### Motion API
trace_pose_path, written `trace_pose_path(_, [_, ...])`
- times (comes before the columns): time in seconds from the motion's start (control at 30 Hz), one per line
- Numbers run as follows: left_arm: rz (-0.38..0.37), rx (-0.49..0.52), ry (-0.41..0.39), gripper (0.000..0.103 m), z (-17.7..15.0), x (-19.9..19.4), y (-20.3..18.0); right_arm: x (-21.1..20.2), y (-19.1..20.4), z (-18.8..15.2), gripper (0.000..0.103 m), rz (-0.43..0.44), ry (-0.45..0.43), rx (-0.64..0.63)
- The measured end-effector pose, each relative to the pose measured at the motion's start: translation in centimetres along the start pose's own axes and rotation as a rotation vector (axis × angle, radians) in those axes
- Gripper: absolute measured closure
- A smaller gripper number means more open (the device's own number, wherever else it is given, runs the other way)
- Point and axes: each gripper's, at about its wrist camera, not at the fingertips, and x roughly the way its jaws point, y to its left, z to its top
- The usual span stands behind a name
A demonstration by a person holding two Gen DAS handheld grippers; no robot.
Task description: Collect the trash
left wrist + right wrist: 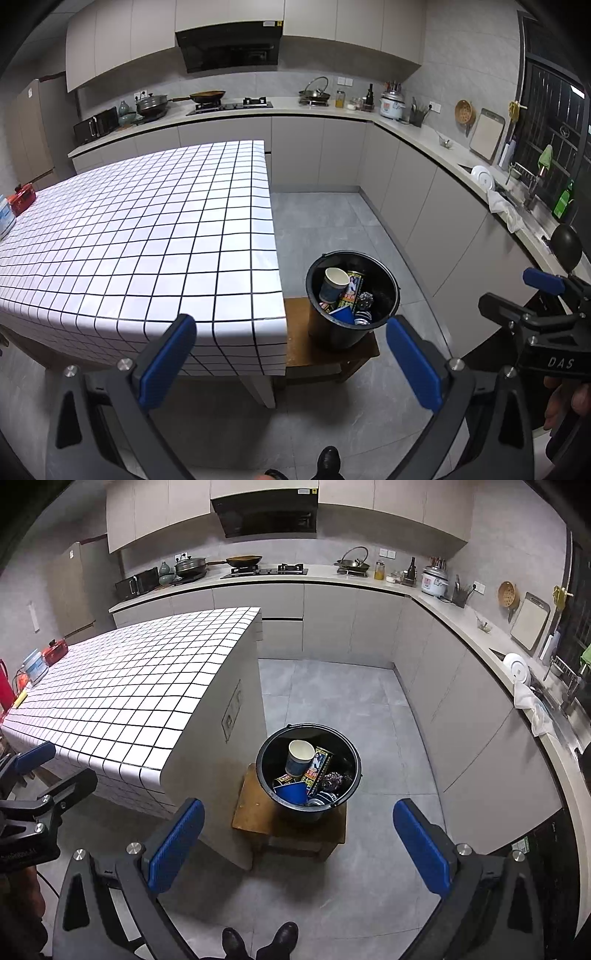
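The trash sits in a black bucket (308, 771) on a low wooden stool (255, 818) just beside the end of the tiled tabletop (122, 686). Inside are a paper cup (300, 757), a printed carton (317, 770), a blue cup (291, 793) and a can or two. All look light and easily crushed, so a soft pinch on a rim or edge would likely suit. The bucket wall crowds any reach inside. Both the left claw (291, 363) and right claw (299, 849) stand wide and hold nothing. The floor (369, 867) around the stool is open.
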Motion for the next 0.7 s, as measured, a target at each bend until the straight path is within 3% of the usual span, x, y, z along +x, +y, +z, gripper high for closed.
trace_pose_path(0.7, [0.003,-0.004,-0.010,0.000,0.27,0.06,-0.57,0.46,-0.31,0.27,0.000,0.005,-0.006,-0.007])
